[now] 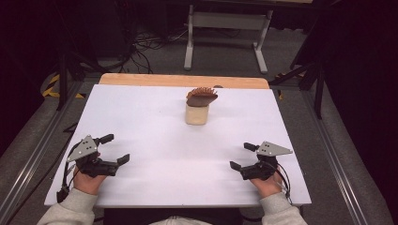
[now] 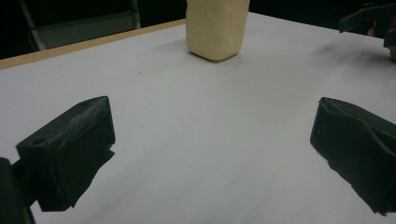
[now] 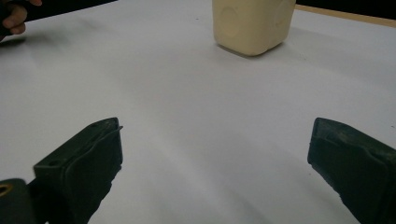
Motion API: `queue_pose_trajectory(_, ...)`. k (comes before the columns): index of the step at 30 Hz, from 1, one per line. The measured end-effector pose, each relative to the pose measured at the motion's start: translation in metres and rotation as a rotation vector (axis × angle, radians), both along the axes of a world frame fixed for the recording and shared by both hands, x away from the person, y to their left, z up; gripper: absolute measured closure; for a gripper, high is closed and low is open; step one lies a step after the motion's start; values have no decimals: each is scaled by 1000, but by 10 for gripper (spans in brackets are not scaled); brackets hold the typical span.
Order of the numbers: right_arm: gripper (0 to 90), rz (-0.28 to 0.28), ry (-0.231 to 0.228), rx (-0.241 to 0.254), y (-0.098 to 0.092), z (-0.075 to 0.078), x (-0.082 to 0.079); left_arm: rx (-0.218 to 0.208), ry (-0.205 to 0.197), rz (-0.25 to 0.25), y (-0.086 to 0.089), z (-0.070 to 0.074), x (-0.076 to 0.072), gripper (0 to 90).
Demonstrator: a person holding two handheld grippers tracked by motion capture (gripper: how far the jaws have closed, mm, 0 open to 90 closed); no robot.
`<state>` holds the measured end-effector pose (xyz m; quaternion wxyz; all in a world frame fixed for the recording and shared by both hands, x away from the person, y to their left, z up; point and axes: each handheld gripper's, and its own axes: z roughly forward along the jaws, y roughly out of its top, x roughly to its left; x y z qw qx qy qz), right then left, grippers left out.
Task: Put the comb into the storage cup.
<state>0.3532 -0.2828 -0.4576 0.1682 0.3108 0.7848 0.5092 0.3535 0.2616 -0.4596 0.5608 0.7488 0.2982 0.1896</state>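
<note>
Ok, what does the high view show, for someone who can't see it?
A cream block with a brown ridged thing on top stands on a white table. Nearer, hands hold the open left gripper and right gripper, nothing between their jaws.

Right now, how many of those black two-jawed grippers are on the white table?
2. The left gripper is near the table's front left corner and the right gripper near its front right; each is held in a hand, open, with nothing between its jaws, apart from the cream block.
</note>
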Motion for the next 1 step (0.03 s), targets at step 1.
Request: queue_pose_trajectory(1, 39, 0, -1, 2, 0, 0, 0, 3, 3, 2, 0, 0, 0, 12)
